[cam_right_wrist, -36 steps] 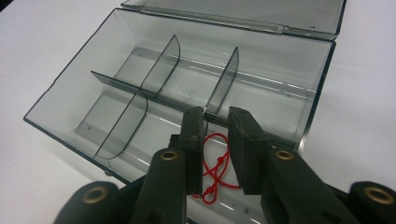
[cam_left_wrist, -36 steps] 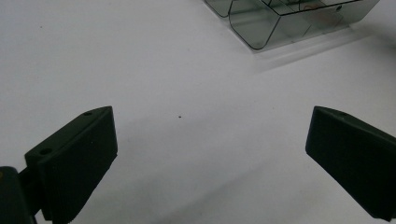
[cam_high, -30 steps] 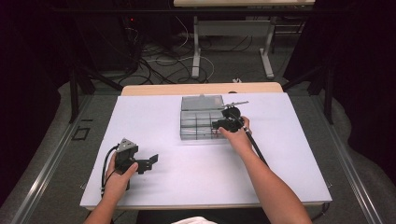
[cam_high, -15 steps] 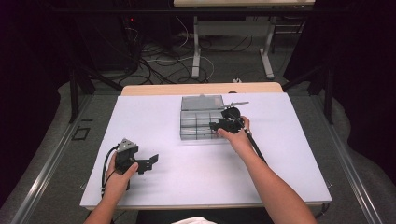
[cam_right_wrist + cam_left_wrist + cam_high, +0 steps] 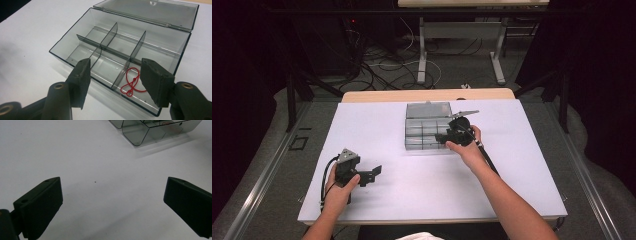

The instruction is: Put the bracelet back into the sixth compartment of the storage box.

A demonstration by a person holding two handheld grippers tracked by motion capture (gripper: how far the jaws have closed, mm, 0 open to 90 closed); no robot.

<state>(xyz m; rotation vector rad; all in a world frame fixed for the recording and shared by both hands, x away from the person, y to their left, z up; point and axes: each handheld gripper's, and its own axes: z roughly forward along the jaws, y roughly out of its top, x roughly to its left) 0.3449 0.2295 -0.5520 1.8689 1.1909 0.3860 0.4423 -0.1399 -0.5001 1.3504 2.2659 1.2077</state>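
The right gripper [image 5: 113,75] hung just above the near edge of the open, smoke-grey transparent plastic organiser box [image 5: 75,42]. Its jaws had just been opening and stood half apart with nothing between them. The thin red string loop [image 5: 132,83] lay loose on the floor of the near corner compartment, so the drop-off was judged complete. The left gripper [image 5: 112,202] rested wide and empty over the white tabletop [image 5: 522,160], well apart from the box.
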